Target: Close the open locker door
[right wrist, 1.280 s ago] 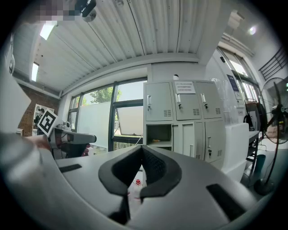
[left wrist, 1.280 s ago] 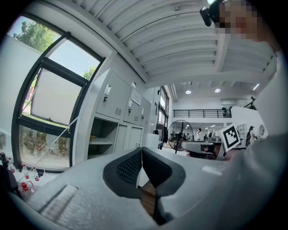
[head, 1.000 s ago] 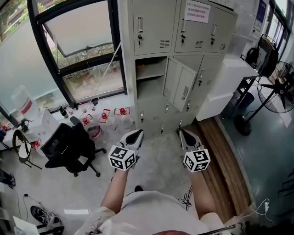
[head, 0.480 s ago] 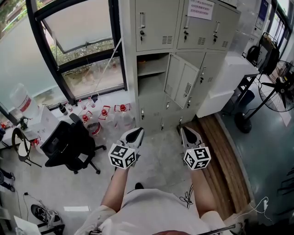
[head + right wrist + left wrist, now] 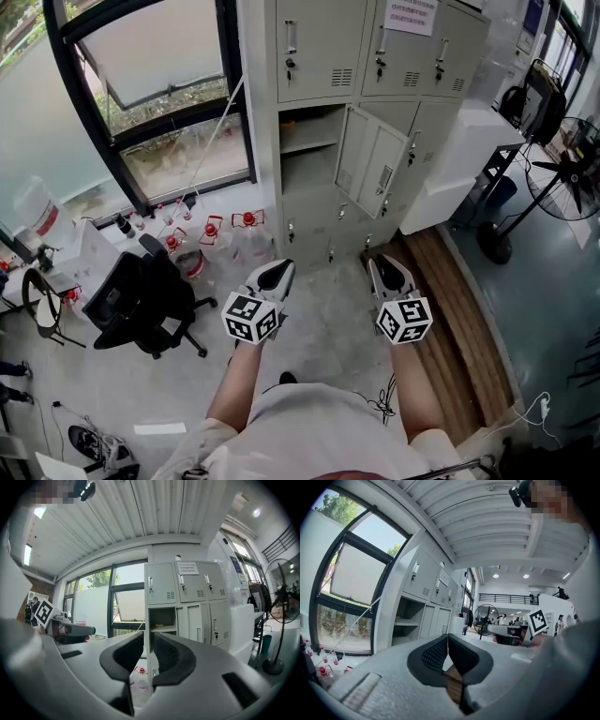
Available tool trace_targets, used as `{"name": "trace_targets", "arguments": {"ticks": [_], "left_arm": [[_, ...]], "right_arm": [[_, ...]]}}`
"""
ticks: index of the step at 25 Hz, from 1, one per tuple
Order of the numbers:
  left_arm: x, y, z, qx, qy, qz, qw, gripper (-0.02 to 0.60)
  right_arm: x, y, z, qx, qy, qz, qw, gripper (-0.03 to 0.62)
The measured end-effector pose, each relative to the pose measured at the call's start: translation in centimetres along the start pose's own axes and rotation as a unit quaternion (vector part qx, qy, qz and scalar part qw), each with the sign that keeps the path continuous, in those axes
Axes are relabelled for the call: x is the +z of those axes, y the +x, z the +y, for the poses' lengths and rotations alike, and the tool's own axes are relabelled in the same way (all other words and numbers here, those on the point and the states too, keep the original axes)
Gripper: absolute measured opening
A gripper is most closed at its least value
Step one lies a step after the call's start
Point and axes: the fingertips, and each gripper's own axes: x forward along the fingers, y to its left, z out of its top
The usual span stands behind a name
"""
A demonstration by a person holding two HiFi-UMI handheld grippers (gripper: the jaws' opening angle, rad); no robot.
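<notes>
The left hand-held gripper (image 5: 275, 273) is clenched empty. The right hand-held gripper (image 5: 387, 269) has just been easing its jaws apart with nothing between them, probably readying to push. Well ahead, the open locker door (image 5: 373, 171) stands ajar in the locker cabinet's (image 5: 319, 56) middle row.

- I count two grippers: left gripper (image 5: 273, 275) and right gripper (image 5: 387, 272).
- One open locker door (image 5: 370, 167).
- Three closed top-row doors (image 5: 314, 47) in my view.
- One black office chair (image 5: 141, 302).
- One standing fan (image 5: 574, 159).
- One paper notice (image 5: 412, 13).
- Red-capped bottles (image 5: 211, 230): several, and I cannot fix the number.
</notes>
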Motion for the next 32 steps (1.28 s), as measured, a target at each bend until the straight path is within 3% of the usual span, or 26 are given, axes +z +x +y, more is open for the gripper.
{"name": "trace_targets", "arguments": {"ticks": [10, 23, 32], "left_arm": [[-0.5, 0.4, 2.2, -0.03, -0.001, 0.009, 0.9995, 0.015], [-1.3, -0.6, 4.9, -0.05, -0.004, 0.02, 0.9986, 0.015], [-1.6, 2.0, 5.3, -0.057, -0.006, 0.025, 0.998, 0.015]], "right_arm": [[-0.9, 1.1, 0.5, -0.036, 0.009, 0.008, 0.999, 0.094], [-2.2, 2.2, 2.1, -0.064, 0.021, 0.015, 0.998, 0.097], [-2.6, 3.2, -0.3, -0.078, 0.028, 0.019, 0.996, 0.098]]}}
